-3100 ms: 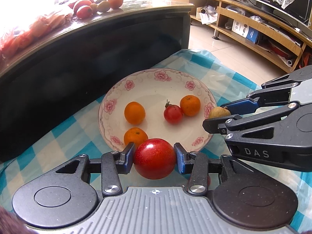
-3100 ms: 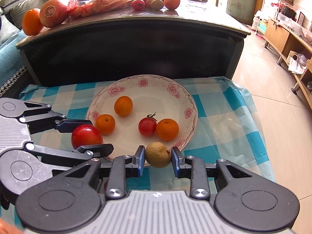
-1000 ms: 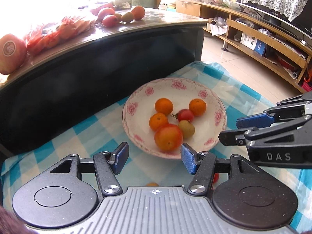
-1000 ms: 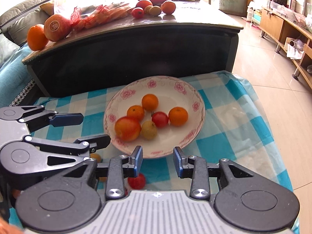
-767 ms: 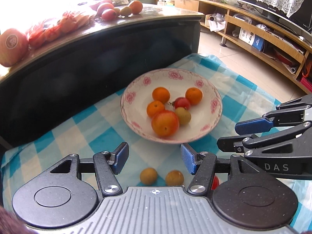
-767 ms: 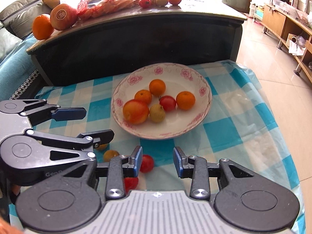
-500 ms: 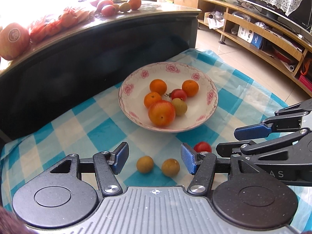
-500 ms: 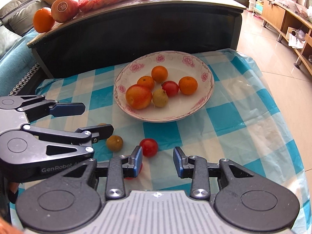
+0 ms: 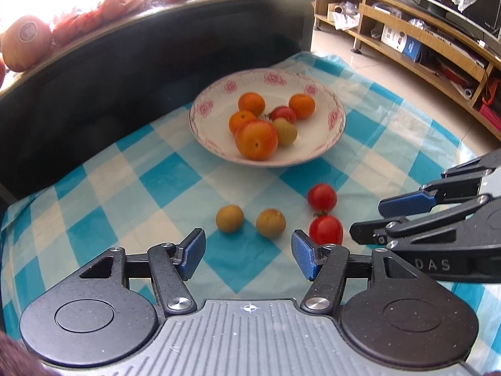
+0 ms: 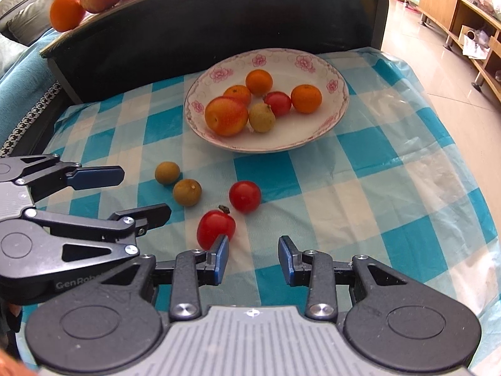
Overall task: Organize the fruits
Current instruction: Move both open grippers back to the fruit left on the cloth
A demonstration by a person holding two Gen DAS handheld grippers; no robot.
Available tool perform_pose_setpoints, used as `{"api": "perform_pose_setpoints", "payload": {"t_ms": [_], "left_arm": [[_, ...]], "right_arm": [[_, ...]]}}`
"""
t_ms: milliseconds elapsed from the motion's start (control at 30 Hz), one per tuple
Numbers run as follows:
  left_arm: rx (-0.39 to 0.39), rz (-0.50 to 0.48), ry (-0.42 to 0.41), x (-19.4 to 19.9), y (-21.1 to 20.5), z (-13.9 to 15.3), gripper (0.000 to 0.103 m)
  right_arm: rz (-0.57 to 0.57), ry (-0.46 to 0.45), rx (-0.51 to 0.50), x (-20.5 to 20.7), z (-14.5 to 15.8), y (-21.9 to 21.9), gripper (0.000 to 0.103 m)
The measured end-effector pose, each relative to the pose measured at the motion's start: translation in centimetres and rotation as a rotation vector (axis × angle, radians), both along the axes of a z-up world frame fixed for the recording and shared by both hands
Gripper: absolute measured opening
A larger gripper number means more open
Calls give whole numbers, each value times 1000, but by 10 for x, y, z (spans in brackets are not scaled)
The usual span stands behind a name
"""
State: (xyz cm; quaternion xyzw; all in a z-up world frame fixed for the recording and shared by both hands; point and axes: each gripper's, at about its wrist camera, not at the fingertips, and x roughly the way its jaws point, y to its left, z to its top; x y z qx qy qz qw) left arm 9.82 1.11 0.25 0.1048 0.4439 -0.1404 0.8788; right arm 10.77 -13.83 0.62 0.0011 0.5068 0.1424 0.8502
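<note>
A white floral plate (image 9: pixel 332 144) (image 10: pixel 328 125) on the blue checked cloth holds a red-orange apple (image 9: pixel 256 139) (image 10: pixel 226 116), three small oranges, a cherry tomato and a tan longan. Loose on the cloth in front of it lie two tan longans (image 9: pixel 229 218) (image 9: pixel 271 222) and two red tomatoes (image 9: pixel 322 196) (image 9: pixel 325 230). My left gripper (image 9: pixel 249 255) is open just short of the longans, nothing between its fingers. My right gripper (image 10: pixel 253 259) is open too, its left finger beside the nearer tomato (image 10: pixel 216 228).
A dark glass-topped table (image 10: pixel 219 15) stands right behind the cloth with large oranges (image 10: pixel 67 11) and bagged fruit on top. Wooden shelving (image 9: pixel 422 50) runs along the right over a tiled floor (image 10: pixel 438 62). The cloth's right edge drops off near the floor.
Both grippers let go of the apple and the longan, which now lie in the plate, then drew back toward me, bringing the loose longans and tomatoes into view.
</note>
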Motion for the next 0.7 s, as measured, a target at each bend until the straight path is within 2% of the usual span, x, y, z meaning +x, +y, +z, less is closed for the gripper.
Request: {"api": "perform_pose_setpoints", "payload": {"t_ms": [700], "left_arm": [[31, 8, 40, -3, 4, -14, 69]], "right_arm": [[0, 27, -18, 1, -8, 10, 39]]}}
